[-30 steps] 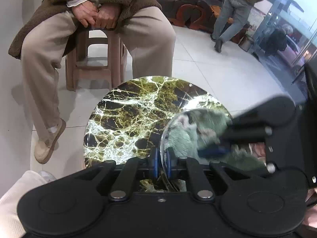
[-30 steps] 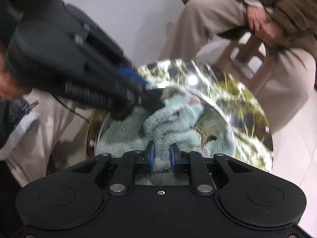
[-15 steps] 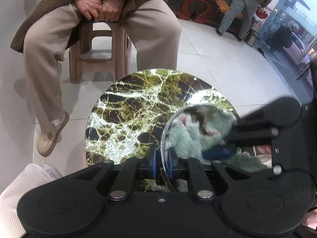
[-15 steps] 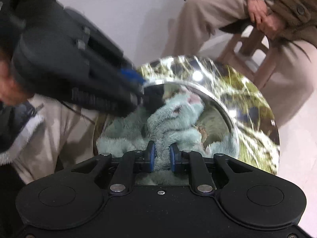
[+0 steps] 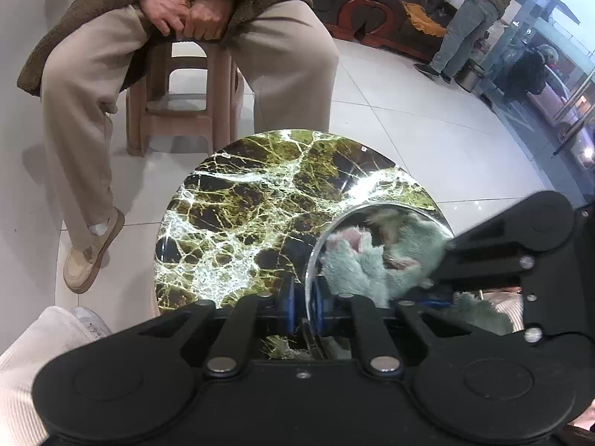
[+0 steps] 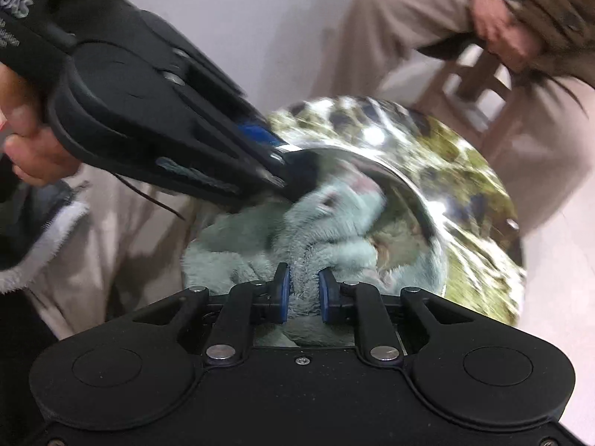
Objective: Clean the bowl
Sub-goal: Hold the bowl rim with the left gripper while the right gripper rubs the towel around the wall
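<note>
Two grips on one shiny steel bowl [image 6: 405, 186], resting near edge of round green-veined marble table [image 5: 260, 215]: left gripper [image 5: 303, 310] clamped on rim; right gripper [image 6: 302, 291] pinching fluffy pale-green cloth [image 6: 334, 238] inside, ready for wiping.

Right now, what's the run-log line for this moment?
left gripper: shut on bowl rim | right gripper: shut on cloth inside bowl | table: under bowl
</note>
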Demonstrator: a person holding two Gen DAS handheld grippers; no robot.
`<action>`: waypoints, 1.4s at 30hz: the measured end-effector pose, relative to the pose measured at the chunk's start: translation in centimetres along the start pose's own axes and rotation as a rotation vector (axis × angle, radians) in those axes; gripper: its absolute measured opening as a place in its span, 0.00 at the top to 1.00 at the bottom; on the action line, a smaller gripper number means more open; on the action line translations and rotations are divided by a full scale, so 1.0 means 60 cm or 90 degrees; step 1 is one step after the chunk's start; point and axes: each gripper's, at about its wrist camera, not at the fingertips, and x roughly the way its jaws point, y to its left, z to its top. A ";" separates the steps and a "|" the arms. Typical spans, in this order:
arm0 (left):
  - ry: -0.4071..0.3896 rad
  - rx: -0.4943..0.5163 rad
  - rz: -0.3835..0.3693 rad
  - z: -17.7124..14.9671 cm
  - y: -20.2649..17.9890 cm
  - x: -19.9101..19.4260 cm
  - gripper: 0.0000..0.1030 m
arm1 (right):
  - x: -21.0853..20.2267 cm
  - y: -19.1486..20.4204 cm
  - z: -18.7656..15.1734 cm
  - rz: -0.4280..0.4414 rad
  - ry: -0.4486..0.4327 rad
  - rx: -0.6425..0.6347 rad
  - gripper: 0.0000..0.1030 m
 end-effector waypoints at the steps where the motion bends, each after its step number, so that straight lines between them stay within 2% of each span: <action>1: -0.001 0.001 0.005 -0.001 0.001 -0.001 0.92 | 0.000 -0.002 0.003 -0.004 -0.004 0.001 0.85; 4: 0.000 -0.005 0.002 -0.002 0.007 -0.002 0.91 | 0.000 -0.025 0.010 -0.062 -0.023 0.010 0.87; 7: -0.002 -0.007 -0.009 -0.005 0.008 -0.002 0.91 | -0.010 -0.036 0.003 -0.055 -0.024 0.027 0.87; 11: -0.006 -0.005 -0.017 0.000 0.005 -0.001 0.91 | -0.005 -0.013 -0.014 -0.039 0.021 -0.010 0.85; 13: -0.004 -0.003 -0.018 0.003 0.004 0.000 0.91 | -0.002 -0.002 -0.015 -0.023 0.022 -0.018 0.85; 17: -0.002 0.007 -0.006 0.002 0.002 0.002 0.92 | 0.003 0.002 0.004 -0.007 -0.010 -0.025 0.85; 21: -0.001 0.003 -0.010 0.001 0.008 0.001 0.90 | -0.003 -0.017 0.005 -0.065 -0.027 -0.029 0.87; 26: -0.008 0.000 -0.017 0.004 0.008 0.004 0.91 | -0.017 -0.015 -0.016 -0.077 0.008 -0.036 0.86; 29: -0.006 0.002 -0.020 0.006 0.005 0.007 0.91 | -0.018 0.008 -0.025 -0.043 0.023 -0.054 0.85; 31: -0.006 0.009 -0.015 0.004 0.001 0.007 0.91 | -0.016 0.017 -0.020 -0.019 0.006 -0.055 0.85; 33: -0.004 0.010 -0.010 0.003 0.001 0.006 0.92 | -0.010 0.021 -0.009 -0.035 -0.009 -0.068 0.85; 38: 0.000 0.004 -0.004 0.000 0.008 0.004 0.91 | -0.013 0.001 0.001 -0.120 -0.009 -0.084 0.86; 40: -0.002 -0.003 -0.010 -0.001 0.010 0.005 0.91 | -0.025 -0.003 -0.002 -0.110 -0.006 -0.068 0.86; 42: -0.005 -0.003 -0.015 0.001 0.008 0.004 0.91 | -0.028 0.002 -0.009 -0.100 0.025 -0.064 0.86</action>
